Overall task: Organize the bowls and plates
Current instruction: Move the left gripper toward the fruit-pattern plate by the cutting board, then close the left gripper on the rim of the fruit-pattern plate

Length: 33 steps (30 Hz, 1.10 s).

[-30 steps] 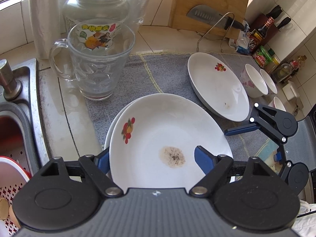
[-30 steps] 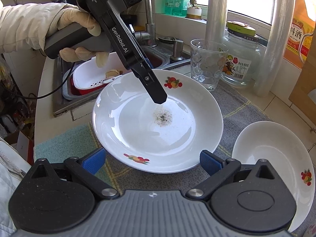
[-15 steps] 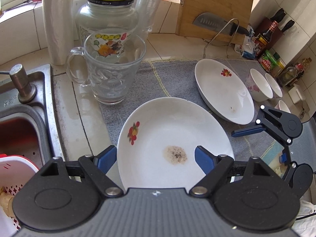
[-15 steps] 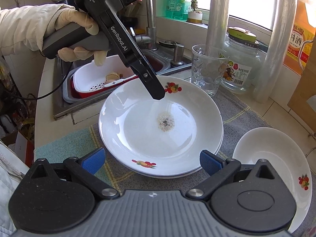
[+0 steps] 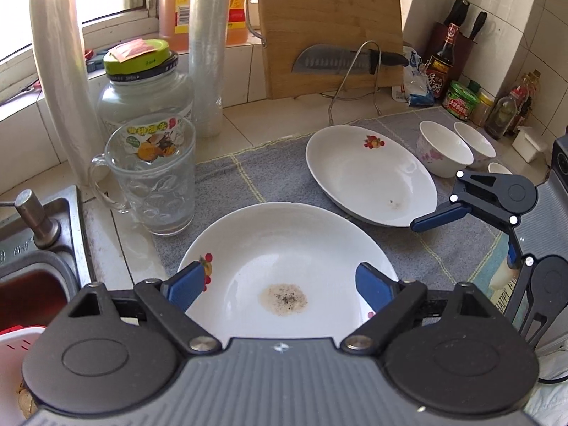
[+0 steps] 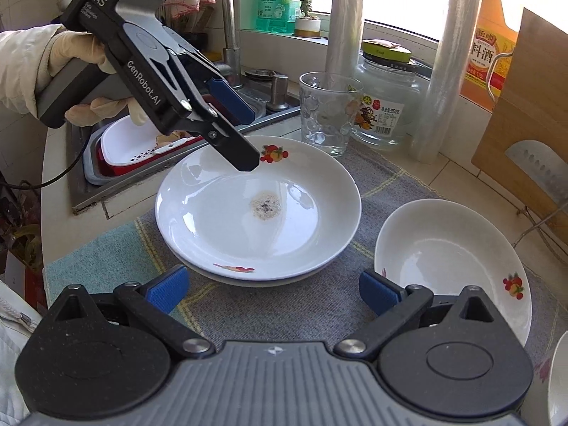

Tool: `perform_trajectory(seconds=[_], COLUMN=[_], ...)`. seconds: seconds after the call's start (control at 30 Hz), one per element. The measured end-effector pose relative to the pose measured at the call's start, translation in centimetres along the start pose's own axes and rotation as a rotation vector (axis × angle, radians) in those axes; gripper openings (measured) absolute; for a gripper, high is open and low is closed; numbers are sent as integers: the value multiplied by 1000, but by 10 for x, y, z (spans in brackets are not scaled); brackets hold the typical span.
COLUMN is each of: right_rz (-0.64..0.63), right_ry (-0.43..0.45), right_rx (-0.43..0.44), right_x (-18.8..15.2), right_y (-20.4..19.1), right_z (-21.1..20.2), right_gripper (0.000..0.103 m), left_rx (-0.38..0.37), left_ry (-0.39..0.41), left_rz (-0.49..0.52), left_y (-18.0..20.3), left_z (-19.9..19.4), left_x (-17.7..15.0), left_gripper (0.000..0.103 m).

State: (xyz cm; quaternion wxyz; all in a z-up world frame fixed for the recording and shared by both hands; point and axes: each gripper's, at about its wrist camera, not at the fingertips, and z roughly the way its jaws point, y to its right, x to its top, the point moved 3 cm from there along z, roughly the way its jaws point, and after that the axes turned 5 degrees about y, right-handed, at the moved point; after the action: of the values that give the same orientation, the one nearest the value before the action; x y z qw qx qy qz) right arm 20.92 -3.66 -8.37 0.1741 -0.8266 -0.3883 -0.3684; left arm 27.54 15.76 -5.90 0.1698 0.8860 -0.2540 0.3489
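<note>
The stacked plates (image 6: 255,220) sit on the bench's grey mat (image 6: 372,184); glazed, slippery, breakable, best pinched at the rim. The left gripper (image 6: 245,142) is opening above them, empty; the right gripper (image 6: 273,293) hangs wide, empty.

White plates (image 6: 227,238), red-orange fruit print on rim, brown speckled stain in the top one. My tongs (image 5: 280,285): black frame, blue pads (image 5: 372,285). Grey cloth (image 5: 277,174) with yellow grid lines. Bowl (image 5: 443,149) white, pink flowers. Jar lid (image 5: 140,56) green.
</note>
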Motion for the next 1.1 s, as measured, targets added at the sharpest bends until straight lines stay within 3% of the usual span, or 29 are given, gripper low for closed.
perform_trajectory(seconds=[0.37, 0.57, 0.83, 1.1], right_rz=[65, 147, 236, 218], right_ry=[-17, -69, -53, -4], right_rx=[-171, -268, -247, -245], right_x=[-34, -62, -82, -76], right_y=[43, 81, 108, 111], right_z=[-29, -30, -11, 0], right_gripper=[103, 103, 103, 103], left_rx=[18, 20, 4, 14], left_ry=[12, 1, -38, -90], left_rz=[13, 22, 45, 70], left_y=[48, 62, 80, 74], left_z=[16, 46, 100, 141], left_x=[12, 36, 63, 88], left_gripper=[92, 95, 95, 95])
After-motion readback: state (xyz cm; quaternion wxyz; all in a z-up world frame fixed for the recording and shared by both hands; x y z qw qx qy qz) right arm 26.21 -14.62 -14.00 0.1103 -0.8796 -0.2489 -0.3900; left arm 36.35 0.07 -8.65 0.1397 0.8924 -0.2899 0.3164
